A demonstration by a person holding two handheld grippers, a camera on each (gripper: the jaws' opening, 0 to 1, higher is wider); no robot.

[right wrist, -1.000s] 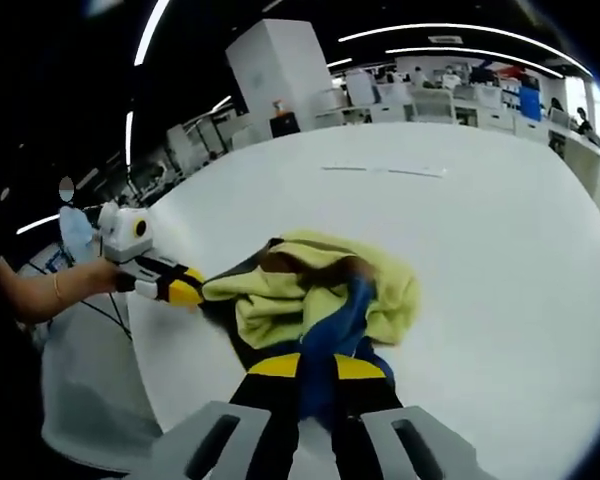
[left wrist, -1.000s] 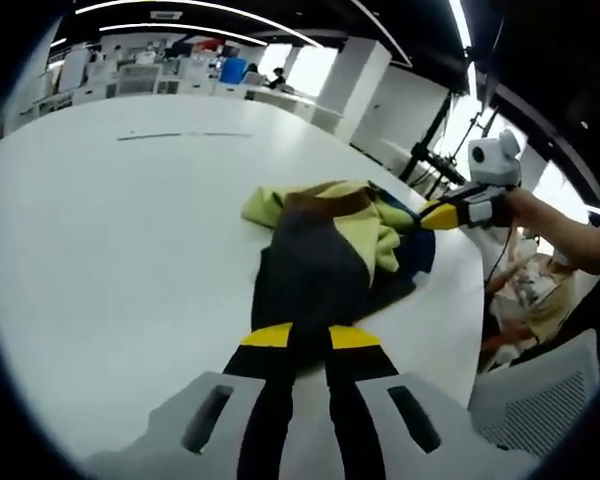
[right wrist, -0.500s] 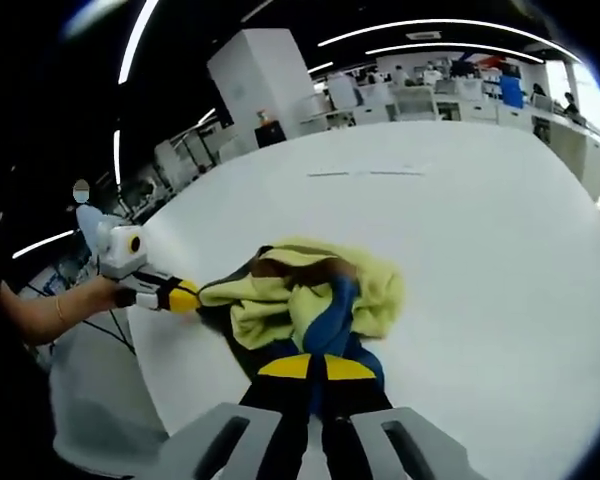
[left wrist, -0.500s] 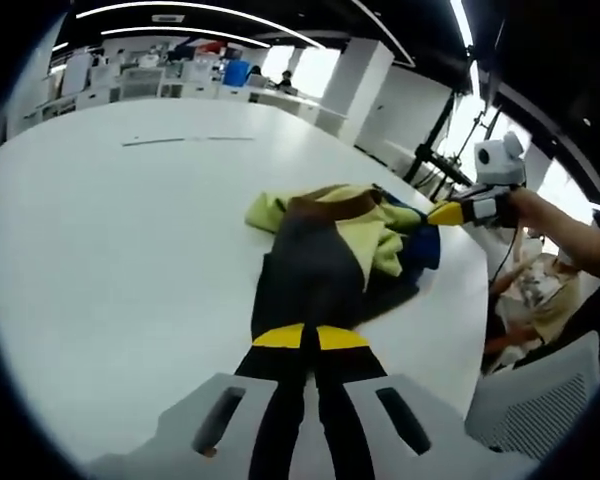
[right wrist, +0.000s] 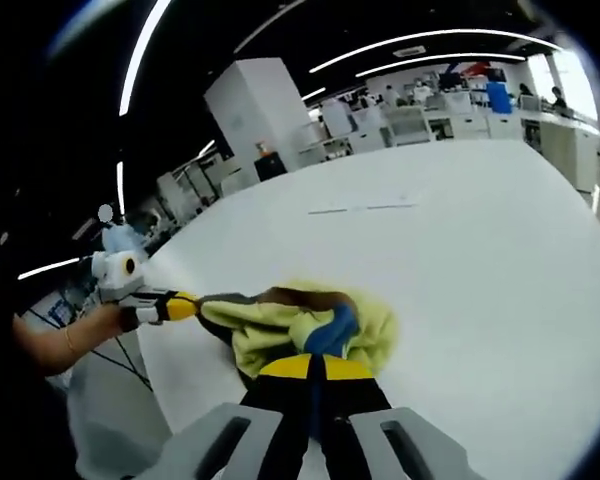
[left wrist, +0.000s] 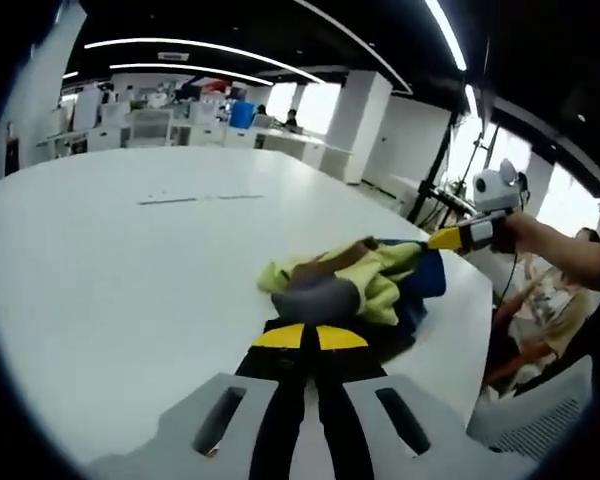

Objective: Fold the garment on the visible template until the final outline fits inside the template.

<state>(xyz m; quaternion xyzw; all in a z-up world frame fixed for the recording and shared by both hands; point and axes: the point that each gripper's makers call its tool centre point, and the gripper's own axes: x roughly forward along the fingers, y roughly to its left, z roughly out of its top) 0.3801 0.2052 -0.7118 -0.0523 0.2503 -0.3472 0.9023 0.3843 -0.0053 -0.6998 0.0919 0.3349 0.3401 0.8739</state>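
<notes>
Garment (left wrist: pixel 355 290) is bunched on the white surface (left wrist: pixel 130 270), clamped ahead of the left hand-held gripper (left wrist: pixel 309 338) and of the right hand-held gripper (right wrist: pixel 313 368), jaws together

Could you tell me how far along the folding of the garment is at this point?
Nothing looks done: the garment is a crumpled heap on the table, with no neat fold. In hand: the left gripper is shut on its dark edge and the right gripper on its blue part. Left: spreading it flat and folding it; no template outline is discernible under it.
</notes>
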